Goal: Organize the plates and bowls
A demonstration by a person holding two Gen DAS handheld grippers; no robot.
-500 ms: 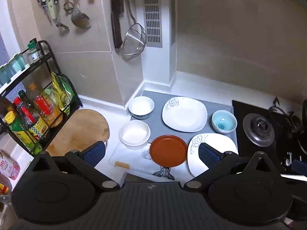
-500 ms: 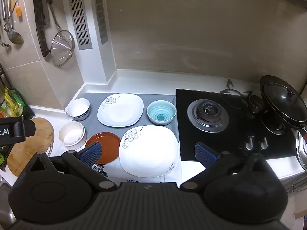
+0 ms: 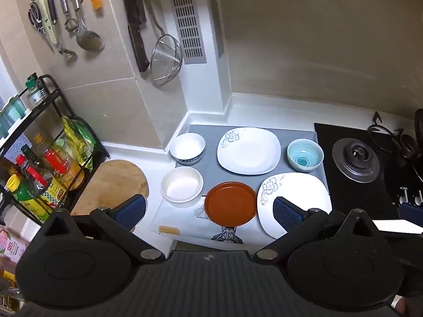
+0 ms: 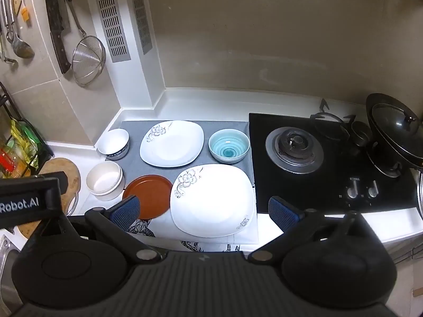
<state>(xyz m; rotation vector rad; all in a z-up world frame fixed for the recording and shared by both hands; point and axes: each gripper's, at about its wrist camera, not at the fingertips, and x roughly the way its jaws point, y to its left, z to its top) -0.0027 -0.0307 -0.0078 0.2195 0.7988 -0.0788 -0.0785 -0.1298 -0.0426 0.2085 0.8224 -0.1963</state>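
Note:
On the counter lie a large white square plate (image 3: 296,200) (image 4: 211,198) at the front, a smaller white square plate (image 3: 248,150) (image 4: 171,142) behind it, a brown round plate (image 3: 230,203) (image 4: 148,198), a blue bowl (image 3: 305,154) (image 4: 228,145), a white bowl with a dark base (image 3: 187,148) (image 4: 113,144) and a cream bowl (image 3: 182,186) (image 4: 104,179). My left gripper (image 3: 208,211) is open and empty, above the counter's front edge near the brown plate. My right gripper (image 4: 203,210) is open and empty, above the large plate.
A gas hob (image 4: 296,145) with a lidded wok (image 4: 394,126) is on the right. A round wooden board (image 3: 116,182) and a black rack of bottles (image 3: 39,174) stand on the left. A strainer (image 3: 166,58), a knife and utensils hang on the wall.
Both views have shifted slightly; the dishes have not moved and both grippers stay open.

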